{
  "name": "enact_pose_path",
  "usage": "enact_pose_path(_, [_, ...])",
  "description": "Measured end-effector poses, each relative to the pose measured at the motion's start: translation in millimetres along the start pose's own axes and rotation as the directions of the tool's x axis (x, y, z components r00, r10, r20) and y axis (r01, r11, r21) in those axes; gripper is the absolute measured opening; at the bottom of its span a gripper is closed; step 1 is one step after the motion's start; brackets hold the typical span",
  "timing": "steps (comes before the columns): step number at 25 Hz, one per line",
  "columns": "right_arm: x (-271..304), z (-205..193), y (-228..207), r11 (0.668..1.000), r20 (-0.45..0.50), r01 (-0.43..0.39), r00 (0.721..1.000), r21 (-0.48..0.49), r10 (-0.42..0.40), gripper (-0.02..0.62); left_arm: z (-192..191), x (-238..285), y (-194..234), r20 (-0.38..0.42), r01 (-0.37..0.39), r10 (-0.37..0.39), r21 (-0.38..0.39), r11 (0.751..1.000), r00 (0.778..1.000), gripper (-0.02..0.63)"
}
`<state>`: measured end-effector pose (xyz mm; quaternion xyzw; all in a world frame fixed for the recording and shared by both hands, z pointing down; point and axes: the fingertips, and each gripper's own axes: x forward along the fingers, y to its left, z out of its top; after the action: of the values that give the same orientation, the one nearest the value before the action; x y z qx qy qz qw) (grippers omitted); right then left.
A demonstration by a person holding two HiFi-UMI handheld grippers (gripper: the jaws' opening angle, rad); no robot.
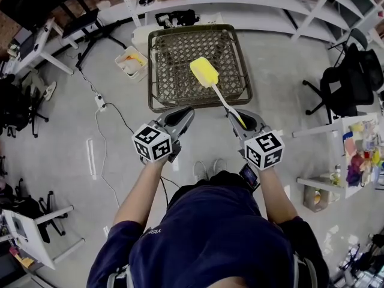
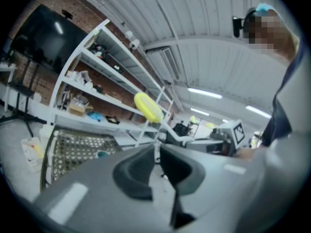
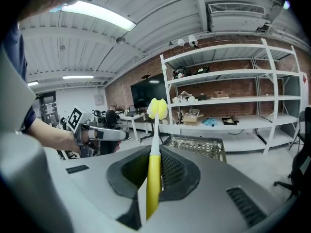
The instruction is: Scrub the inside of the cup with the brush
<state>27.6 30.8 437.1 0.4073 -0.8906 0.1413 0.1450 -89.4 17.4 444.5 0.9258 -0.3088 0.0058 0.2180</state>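
Brush [image 1: 205, 73] pinched in right gripper [image 1: 239, 119] jaws, head over wire basket [image 1: 153, 71], left gripper [image 1: 185, 116] jaws pressed together

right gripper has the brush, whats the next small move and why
Probably open the left gripper, lowering it toward the wire basket: its jaws are shut and empty, while the right gripper clamps the brush handle.

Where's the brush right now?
In the head view the brush is right of centre, its handle clamped in the right claw and its yellow head raised in front of the wire basket.
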Motion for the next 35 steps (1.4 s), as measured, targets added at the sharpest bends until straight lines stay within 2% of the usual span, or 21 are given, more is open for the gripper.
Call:
enact_pose_path(12, [40.6,1.8,-47.6,0.999,-0.019,-0.026,0.999,0.027,0.027,0.031,-9.2,44.2,46.1,-0.066,-0.038,0.038,0.004,0.999,0.997,0.034])
enact_pose_path(18, [68.6,-2.8,-77.3,0.996,-0.051,-0.082,0.995,0.033,0.084,0.031,-28.5,88.0,87.0,-0.113,-0.116,0.116,0.002,0.993,0.987,0.034])
enact_pose_path(25, [94.5,8.1,-110.4,0.988,-0.066,-0.153,0.986,0.029,0.154,0.031,-52.4,130.3,142.1,-0.135,-0.250,0.249,0.011,0.968,0.959,0.037])
enact_pose_path(28, [102.5,5.6,-124.8,0.984,-0.090,-0.176,0.980,0.015,0.177,0.031,-65.5,144.8,158.8,-0.159,-0.287,0.289,0.034,0.957,0.944,0.081])
enact_pose_path(35, [111.4,-15.6,-156.0,0.983,-0.160,-0.182,0.970,0.020,0.183,0.031,-101.5,178.0,205.2,-0.237,-0.361,0.384,0.135,0.923,0.892,0.259])
